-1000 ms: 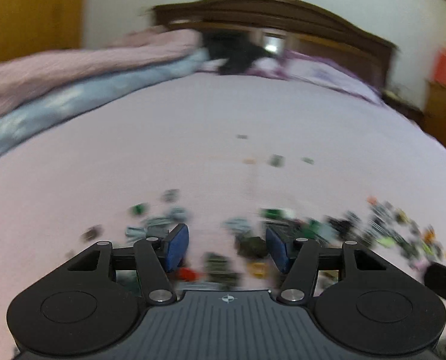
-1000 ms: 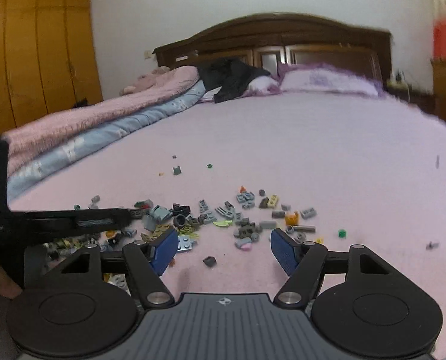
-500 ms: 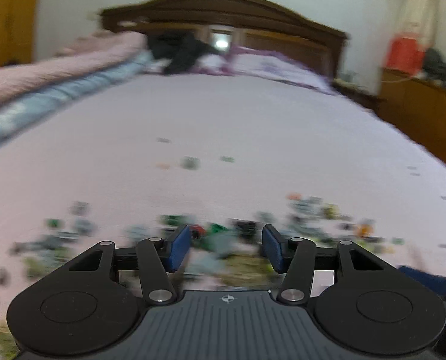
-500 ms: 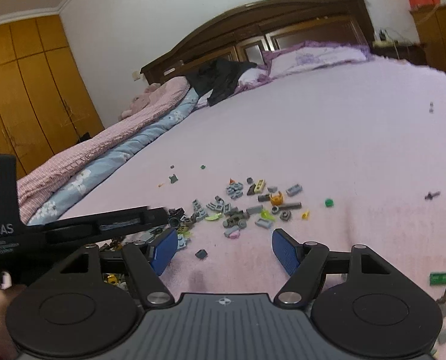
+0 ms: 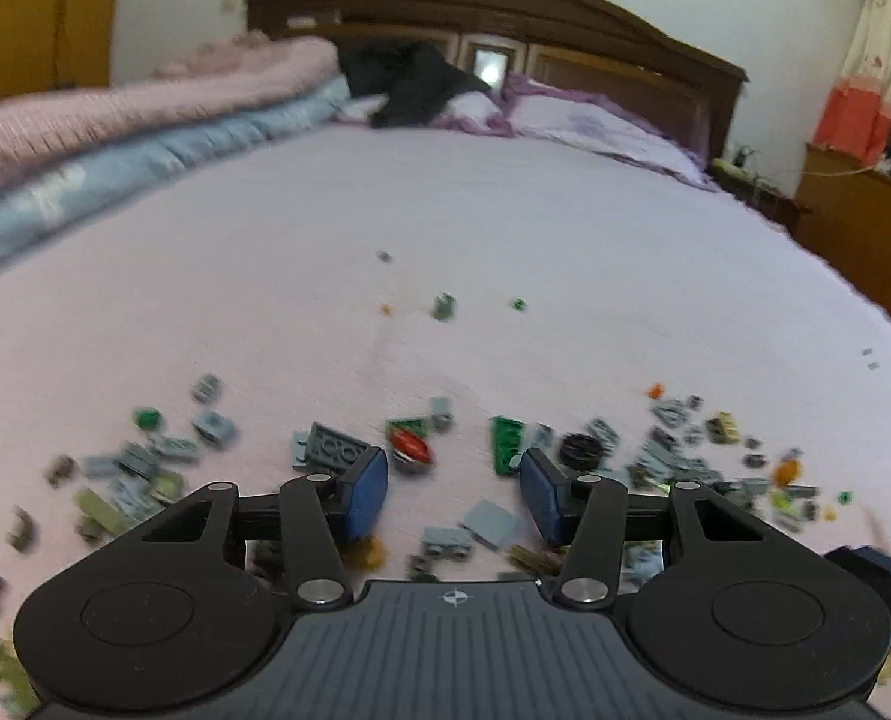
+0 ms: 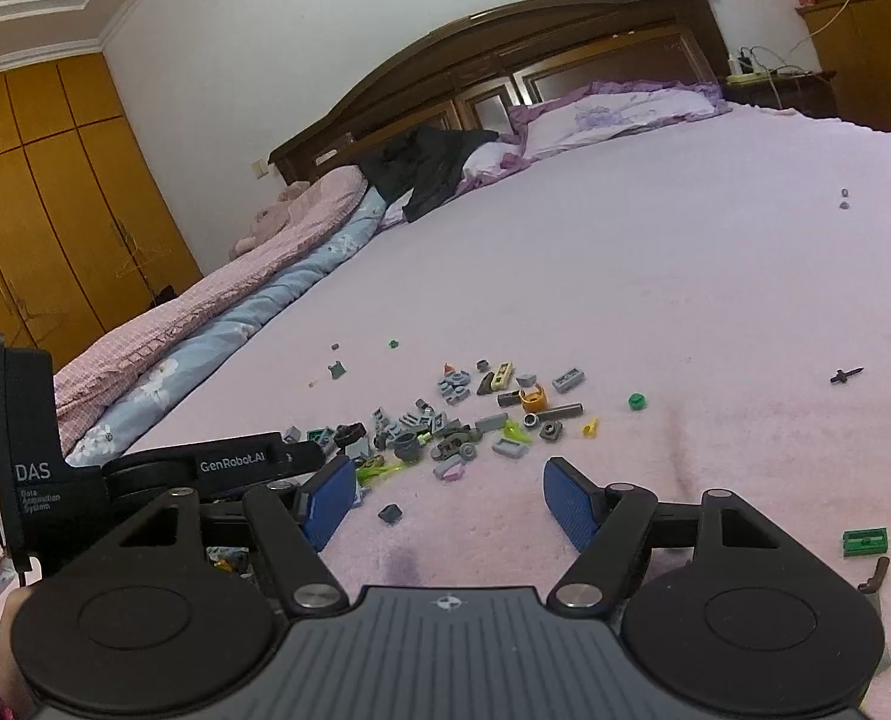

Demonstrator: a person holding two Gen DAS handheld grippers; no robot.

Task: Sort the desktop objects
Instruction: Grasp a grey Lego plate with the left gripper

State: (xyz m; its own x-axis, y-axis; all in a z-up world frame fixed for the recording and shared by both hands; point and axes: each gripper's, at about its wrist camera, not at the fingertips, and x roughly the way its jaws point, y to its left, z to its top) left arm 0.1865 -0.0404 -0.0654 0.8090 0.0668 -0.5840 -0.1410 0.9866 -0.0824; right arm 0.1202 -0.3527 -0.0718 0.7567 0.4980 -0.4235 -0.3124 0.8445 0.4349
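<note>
Small toy bricks lie scattered over a pale pink bed sheet (image 5: 445, 210). My left gripper (image 5: 454, 492) hovers low over them, open, with nothing pressed between its blue pads. Under the gap lie a flat grey plate (image 5: 490, 522) and a small grey brick (image 5: 445, 540). Just ahead are a red piece (image 5: 409, 449), a dark grey plate (image 5: 334, 450), a green plate (image 5: 508, 444) and a black tyre (image 5: 580, 450). My right gripper (image 6: 450, 501) is open wider, over bare sheet and one dark piece (image 6: 391, 513). The main brick pile (image 6: 463, 420) lies beyond it.
The left device's black housing (image 6: 229, 462) crosses the lower left of the right wrist view, with a hand (image 6: 1, 660) below it. Folded pink and blue quilts (image 6: 235, 300) line the left. A pillow (image 6: 625, 108) and a black garment (image 6: 433, 168) lie by the headboard. Stray pieces: green stud (image 6: 637, 401), green plate (image 6: 865, 542).
The left gripper has slid sideways over the bricks and its pads stand a little closer together. The right gripper rolled, tilting its view, then held still, still just as wide.
</note>
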